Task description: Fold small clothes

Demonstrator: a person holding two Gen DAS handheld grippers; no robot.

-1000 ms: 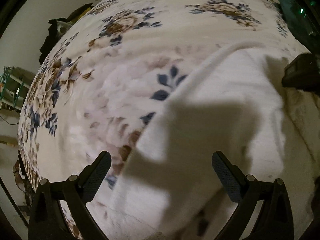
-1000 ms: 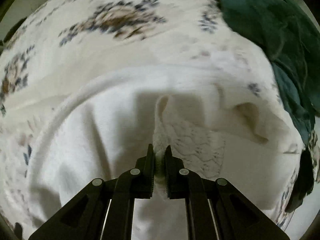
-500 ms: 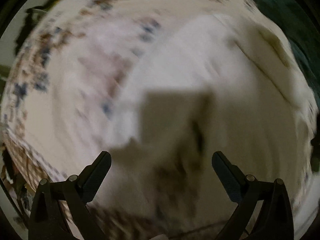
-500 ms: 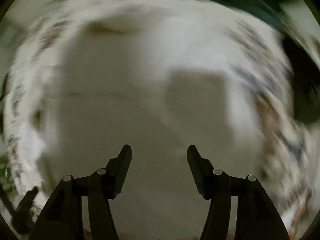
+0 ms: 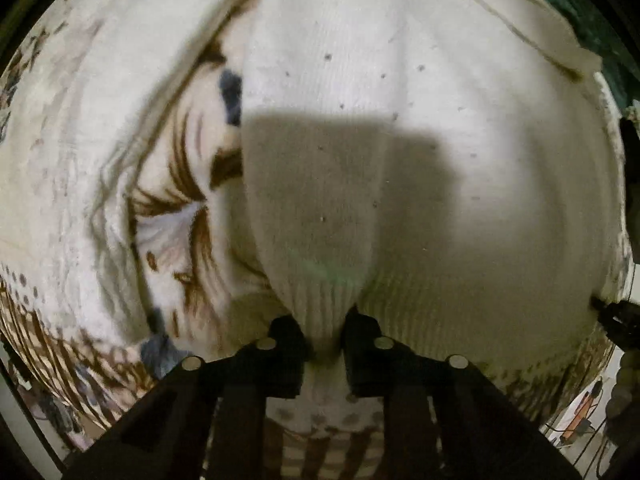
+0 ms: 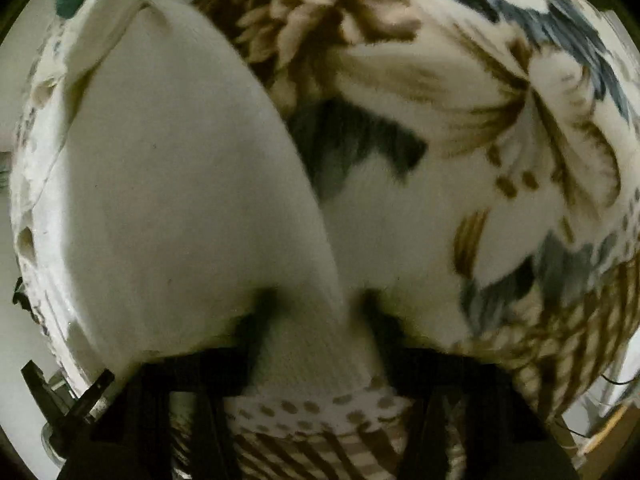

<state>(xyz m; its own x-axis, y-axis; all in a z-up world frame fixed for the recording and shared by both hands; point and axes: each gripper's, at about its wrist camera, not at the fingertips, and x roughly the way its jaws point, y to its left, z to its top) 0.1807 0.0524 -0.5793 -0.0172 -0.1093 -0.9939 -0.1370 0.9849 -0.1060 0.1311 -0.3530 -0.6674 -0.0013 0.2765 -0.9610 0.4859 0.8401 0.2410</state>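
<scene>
A white knitted garment lies spread on a floral blanket. My left gripper is shut on the garment's ribbed near hem, with a fold of cloth pinched between the jaws. In the right wrist view the same garment fills the left half, its edge running down toward me. My right gripper straddles the ribbed near corner with the jaws partly apart; the frame is blurred there and I cannot tell whether they grip it.
The cream blanket with brown and blue flowers covers the bed, with a striped, dotted border at the near edge. Dark green cloth lies at the far right. Floor and clutter show beyond the bed edge.
Both grippers have swung down to the garment's near hem. The left gripper, open before, has shut on the hem. The right gripper let go of the lace cloth and opened.
</scene>
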